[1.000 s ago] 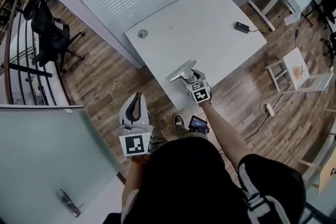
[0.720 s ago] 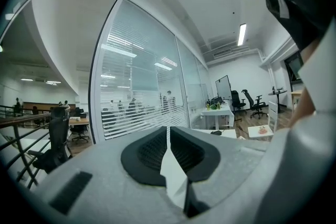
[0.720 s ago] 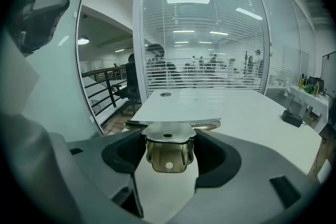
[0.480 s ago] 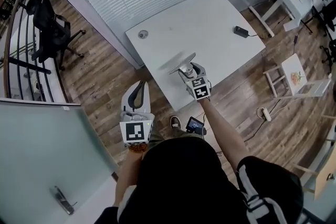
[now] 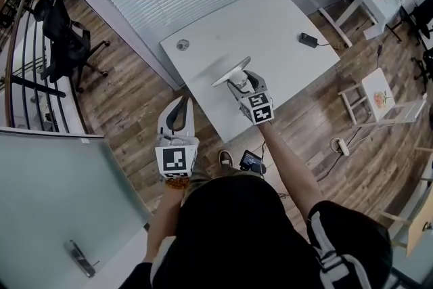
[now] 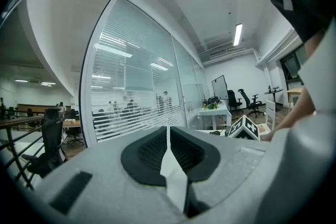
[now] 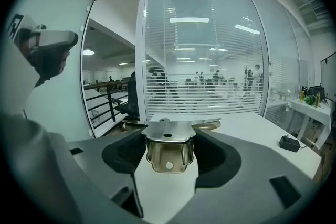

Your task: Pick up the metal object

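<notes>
The metal object (image 5: pixel 231 72), a flat silvery bracket with a folded tab, hangs above the near part of the white table (image 5: pixel 270 17). My right gripper (image 5: pixel 241 80) is shut on it. In the right gripper view the bracket (image 7: pixel 168 148) sits clamped between the two dark pads of the right gripper (image 7: pixel 168 157), its holed tab facing the camera. My left gripper (image 5: pixel 178 116) is over the wooden floor to the left of the table's near corner. Its jaws are shut with nothing between them in the left gripper view, where the left gripper (image 6: pixel 169 139) points toward the glass wall.
A black adapter (image 5: pixel 308 39) with a cable lies at the table's right edge, and a round grommet (image 5: pixel 182 45) at its left corner. Behind stands a glass wall with blinds. An office chair (image 5: pixel 64 37) is at left, a small white stool (image 5: pixel 379 95) at right, a small screen device (image 5: pixel 254 160) by my feet.
My right gripper has risen and moved farther over the table with the metal object in it. The left gripper has barely shifted.
</notes>
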A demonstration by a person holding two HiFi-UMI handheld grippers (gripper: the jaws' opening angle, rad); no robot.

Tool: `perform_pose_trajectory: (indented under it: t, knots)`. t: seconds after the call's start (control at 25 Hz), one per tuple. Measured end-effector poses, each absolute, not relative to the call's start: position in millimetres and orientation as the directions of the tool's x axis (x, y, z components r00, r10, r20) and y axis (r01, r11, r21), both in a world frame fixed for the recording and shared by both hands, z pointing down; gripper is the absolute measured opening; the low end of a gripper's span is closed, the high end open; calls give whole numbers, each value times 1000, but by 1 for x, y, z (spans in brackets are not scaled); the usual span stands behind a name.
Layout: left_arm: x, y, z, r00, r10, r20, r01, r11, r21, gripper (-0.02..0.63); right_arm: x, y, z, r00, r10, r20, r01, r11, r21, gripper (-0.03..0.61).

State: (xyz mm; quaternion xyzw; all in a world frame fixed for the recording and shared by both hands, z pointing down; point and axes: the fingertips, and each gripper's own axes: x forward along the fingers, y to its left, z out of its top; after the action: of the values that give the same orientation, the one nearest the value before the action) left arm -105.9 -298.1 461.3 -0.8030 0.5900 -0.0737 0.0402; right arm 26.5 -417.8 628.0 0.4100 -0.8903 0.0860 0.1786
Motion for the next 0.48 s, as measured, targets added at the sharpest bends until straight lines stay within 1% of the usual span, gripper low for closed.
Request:
perform_pose_trajectory:
  t: [0.48]
  knots:
    - [-97, -305, 460, 300, -952, 61, -940, -306, -150, 32, 11, -407, 557, -667, -694, 271, -708, 704, 61, 276]
